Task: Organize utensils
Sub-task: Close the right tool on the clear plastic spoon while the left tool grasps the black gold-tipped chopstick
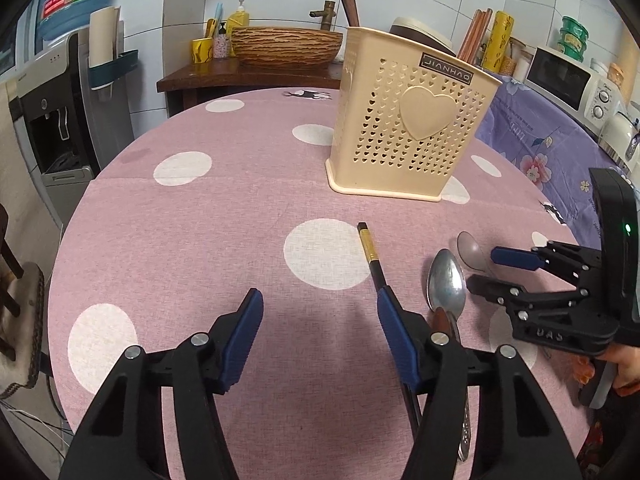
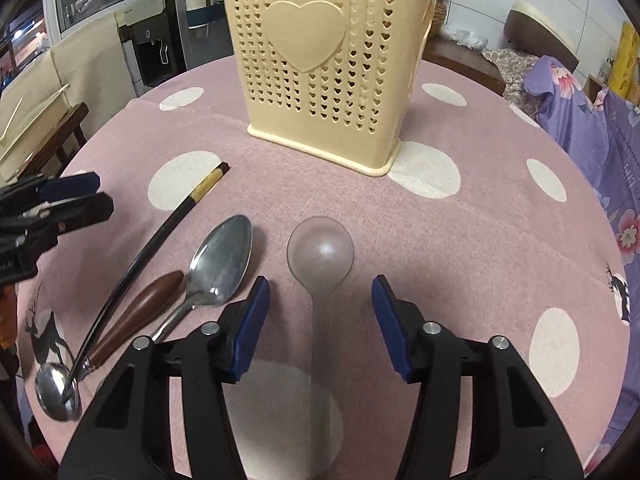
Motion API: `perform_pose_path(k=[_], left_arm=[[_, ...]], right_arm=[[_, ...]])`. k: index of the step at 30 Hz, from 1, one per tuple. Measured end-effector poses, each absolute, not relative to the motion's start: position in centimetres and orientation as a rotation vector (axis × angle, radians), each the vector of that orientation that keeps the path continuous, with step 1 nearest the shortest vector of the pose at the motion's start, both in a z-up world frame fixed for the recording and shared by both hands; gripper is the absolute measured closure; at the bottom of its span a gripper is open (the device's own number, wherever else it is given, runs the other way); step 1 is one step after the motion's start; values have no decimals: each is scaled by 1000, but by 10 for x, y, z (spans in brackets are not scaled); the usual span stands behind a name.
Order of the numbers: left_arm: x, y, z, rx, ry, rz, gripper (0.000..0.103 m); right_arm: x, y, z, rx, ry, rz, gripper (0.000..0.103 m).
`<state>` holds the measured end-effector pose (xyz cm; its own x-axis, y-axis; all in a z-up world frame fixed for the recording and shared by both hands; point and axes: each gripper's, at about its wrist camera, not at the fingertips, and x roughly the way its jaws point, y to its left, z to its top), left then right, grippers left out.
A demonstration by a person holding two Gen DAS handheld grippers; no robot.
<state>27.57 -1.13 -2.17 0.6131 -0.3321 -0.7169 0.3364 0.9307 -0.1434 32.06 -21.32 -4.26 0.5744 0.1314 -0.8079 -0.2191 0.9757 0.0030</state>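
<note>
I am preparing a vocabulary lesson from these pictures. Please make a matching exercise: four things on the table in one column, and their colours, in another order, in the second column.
Things:
1. holder
2. chopstick
3. plastic spoon
4. steel spoon

Colours:
a. shiny silver
b. black with a gold band
c. cream
d. translucent grey

Pairs: 1-c, 2-b, 3-d, 4-a

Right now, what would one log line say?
left gripper: open, empty | right gripper: open, over clear spoon | holder: upright
</note>
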Motion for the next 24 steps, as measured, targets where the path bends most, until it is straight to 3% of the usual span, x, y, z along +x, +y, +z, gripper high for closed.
perform_pose_path(k=[10,24], left_arm=[[280,-16,-22,20,833,-396,46],[299,-45,-23,48,866,-473,55]], right_arm=[[343,-207,-42,-99,939,210,66],[338,-215,-28,-66,900,189,66]])
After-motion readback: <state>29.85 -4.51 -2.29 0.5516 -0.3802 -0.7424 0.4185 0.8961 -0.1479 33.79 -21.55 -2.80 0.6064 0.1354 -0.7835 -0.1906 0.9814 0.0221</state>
